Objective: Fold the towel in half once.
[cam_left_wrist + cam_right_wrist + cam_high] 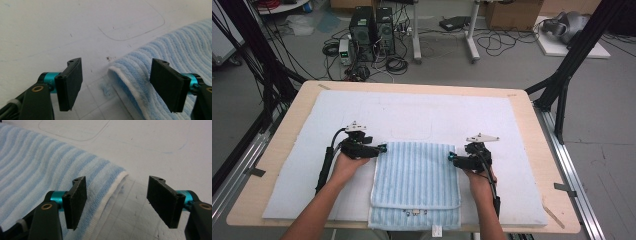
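I'm holding both hand-held grippers, left (383,148) and right (451,156), spread at the far corners of the folded towel (417,172) mid-frame on the worktop (287,120), risking pinching just the top layer.

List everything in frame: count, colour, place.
towel: 1, light blue striped with white edge, folded, near middle of the mat
mat: 1, white, covers the table
table: 1, light wood, centre
computer towers: 2, black, floor beyond the table
cables: many, black, floor
left gripper: 1, black and teal, open at the towel's far left corner
right gripper: 1, black and teal, open at the far right corner
forearms: 2, bottom edge
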